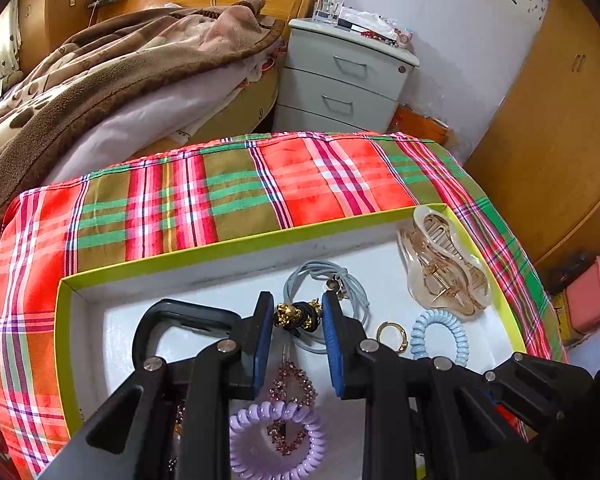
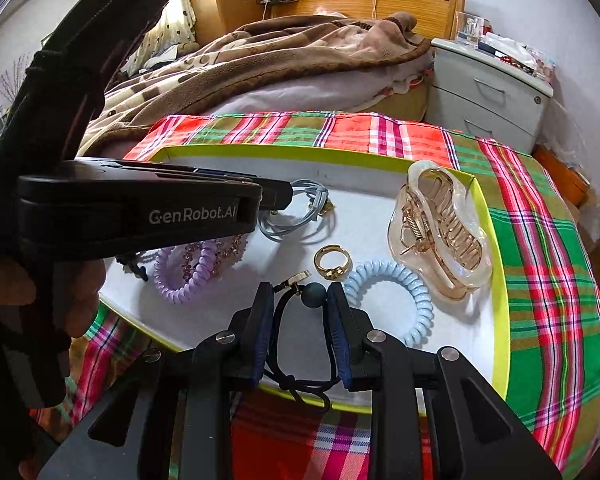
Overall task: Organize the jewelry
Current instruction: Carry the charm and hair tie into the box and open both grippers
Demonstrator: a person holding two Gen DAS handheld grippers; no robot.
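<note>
A white box with a lime-green rim (image 1: 220, 248) (image 2: 300, 152) lies on a plaid cloth and holds hair ties and jewelry. My left gripper (image 1: 298, 318) (image 2: 288, 196) is shut on a black hair tie with gold beads (image 1: 298, 315), low over the box. My right gripper (image 2: 299, 306) is shut on a black elastic with a dark ball (image 2: 314, 294) and a gold disc, at the box's near edge. In the box lie a clear amber claw clip (image 1: 444, 264) (image 2: 440, 236), a gold ring (image 1: 392, 334) (image 2: 332, 264), a light-blue coil tie (image 1: 440, 334) (image 2: 392, 296), a purple coil tie (image 1: 278, 440) (image 2: 180, 276), a pink beaded piece (image 1: 292, 384) and a grey-blue elastic (image 1: 328, 280) (image 2: 296, 220).
The plaid cloth (image 1: 240, 188) (image 2: 540, 280) covers the surface under the box. Behind it stand a bed with a brown blanket (image 1: 120, 60) (image 2: 280, 52) and a grey nightstand (image 1: 348, 76) (image 2: 488, 96). A wooden wardrobe (image 1: 552, 140) is at the right. A hand (image 2: 64, 300) holds the left gripper.
</note>
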